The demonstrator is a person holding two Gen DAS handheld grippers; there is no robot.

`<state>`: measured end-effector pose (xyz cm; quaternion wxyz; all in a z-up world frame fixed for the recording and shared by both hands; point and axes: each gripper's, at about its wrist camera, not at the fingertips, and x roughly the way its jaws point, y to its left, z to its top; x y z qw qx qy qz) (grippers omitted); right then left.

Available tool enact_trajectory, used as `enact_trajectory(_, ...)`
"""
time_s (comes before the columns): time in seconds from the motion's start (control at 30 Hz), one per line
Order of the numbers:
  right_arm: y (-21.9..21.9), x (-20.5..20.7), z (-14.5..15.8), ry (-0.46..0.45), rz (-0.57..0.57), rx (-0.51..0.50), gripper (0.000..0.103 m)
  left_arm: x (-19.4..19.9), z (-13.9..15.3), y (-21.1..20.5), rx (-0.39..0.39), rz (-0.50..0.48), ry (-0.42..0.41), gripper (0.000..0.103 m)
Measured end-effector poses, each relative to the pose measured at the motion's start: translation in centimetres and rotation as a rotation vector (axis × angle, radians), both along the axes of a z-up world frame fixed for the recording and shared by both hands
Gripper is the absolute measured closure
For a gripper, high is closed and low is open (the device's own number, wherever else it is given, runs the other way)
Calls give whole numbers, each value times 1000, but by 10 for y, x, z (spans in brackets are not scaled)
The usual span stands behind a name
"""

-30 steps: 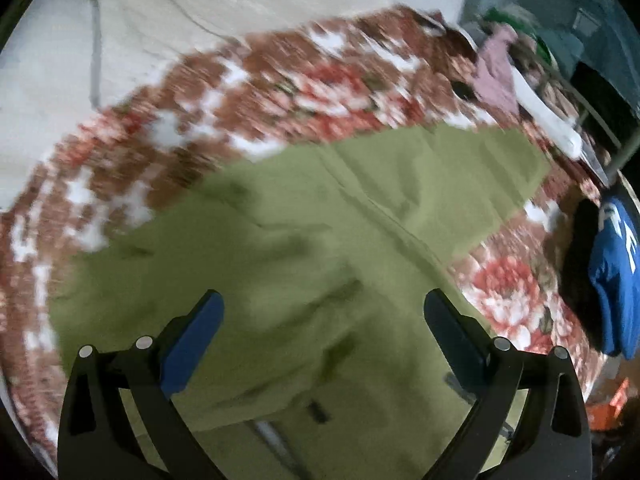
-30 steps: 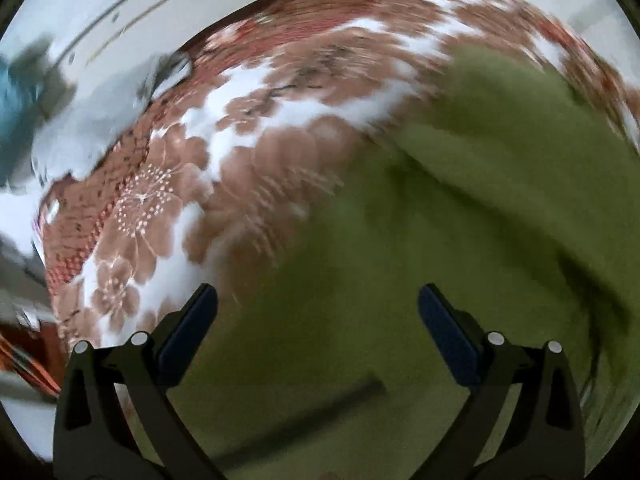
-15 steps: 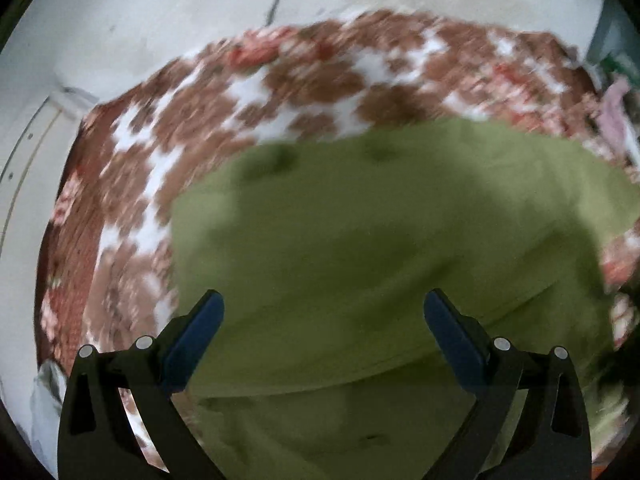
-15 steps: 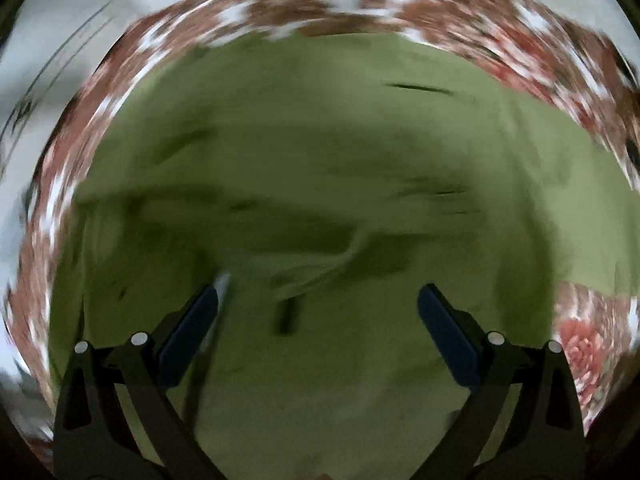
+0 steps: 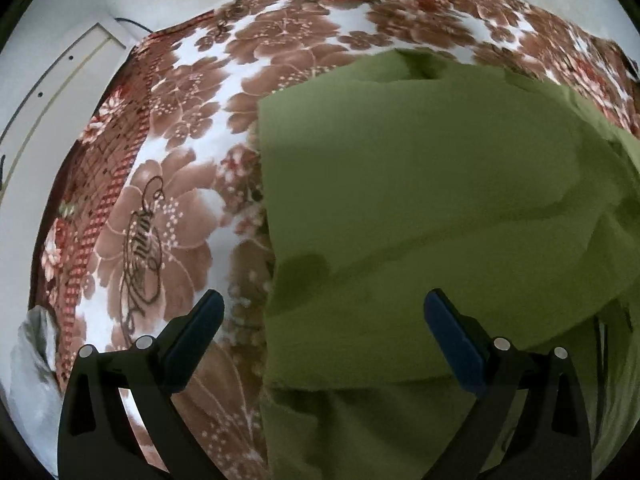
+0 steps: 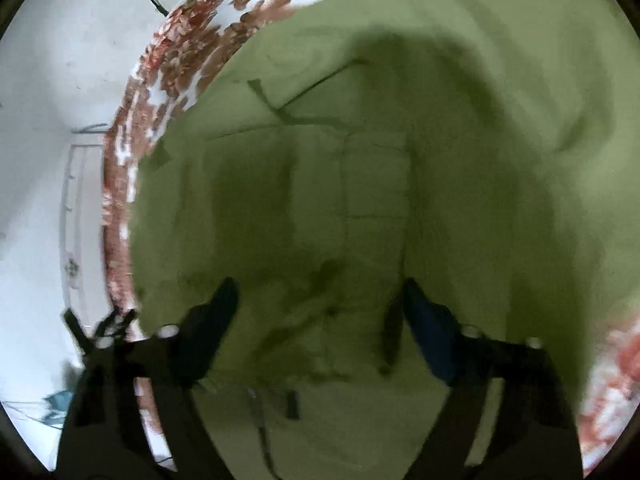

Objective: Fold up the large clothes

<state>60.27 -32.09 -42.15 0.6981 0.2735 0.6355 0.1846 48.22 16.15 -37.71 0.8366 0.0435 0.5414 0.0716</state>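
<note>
An olive green garment (image 5: 432, 208) lies spread on a brown and white floral bed cover (image 5: 176, 184). In the left wrist view its straight left edge runs down the middle, and a folded layer overlaps the lower part. My left gripper (image 5: 320, 320) hangs open over that edge, one finger above the cover, the other above the cloth, nothing between them. In the right wrist view the garment (image 6: 400, 160) fills nearly everything, showing seams and a pocket. My right gripper (image 6: 320, 304) is just above the cloth with its jaws closing; the pads do not visibly pinch fabric.
The bed's left side drops to a pale floor (image 5: 52, 92) with a white board and a cable. The floral cover (image 6: 176, 52) curves round the garment's upper left in the right wrist view. A grey-white cloth (image 5: 32, 344) lies at the lower left of the bed.
Both grippers swept sideways over the bed and sank closer to the green garment. The left one now straddles its left edge. The right gripper's fingers have drawn nearer together.
</note>
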Motion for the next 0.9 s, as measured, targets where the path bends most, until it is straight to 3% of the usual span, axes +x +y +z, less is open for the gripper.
enact_trajectory(0.07, 3, 7, -12, 34, 13, -14, 46, 6, 1, 2, -18, -10, -14, 5)
enact_trajectory(0.1, 4, 9, -17, 46, 17, -24, 61, 7, 1, 2, -21, -18, -25, 5)
enact_trajectory(0.2, 0, 14, -25, 43, 1, -7, 86, 7, 2, 5, -18, -26, -40, 6)
enact_trajectory(0.3, 2, 20, -17, 6, 24, -63, 93, 7, 3, 18, -4, -47, -24, 6)
enact_trajectory(0.4, 9, 33, 21, -125, 70, -144, 94, 9, 11, 35, 50, -47, -41, 5)
enact_trajectory(0.53, 14, 56, 64, -260, 93, -196, 93, 15, 1, 68, 10, 68, 5, 6)
enact_trajectory(0.6, 20, 63, 50, -224, 136, -231, 92, 13, -15, 66, 31, 36, 39, 6)
enact_trajectory(0.7, 29, 62, 7, -155, 174, -266, 75, 6, -36, 62, 60, -18, 83, 5)
enact_trajectory(0.73, 34, 59, -2, -146, 192, -275, 64, 3, -43, 64, 84, -16, 91, 4)
enact_trajectory(0.87, 32, 43, -14, -172, 181, -300, 50, -3, -66, 94, 136, 58, 102, 4)
enact_trajectory(0.9, 29, 41, -13, -170, 164, -300, 45, -4, -68, 100, 118, 59, 105, 4)
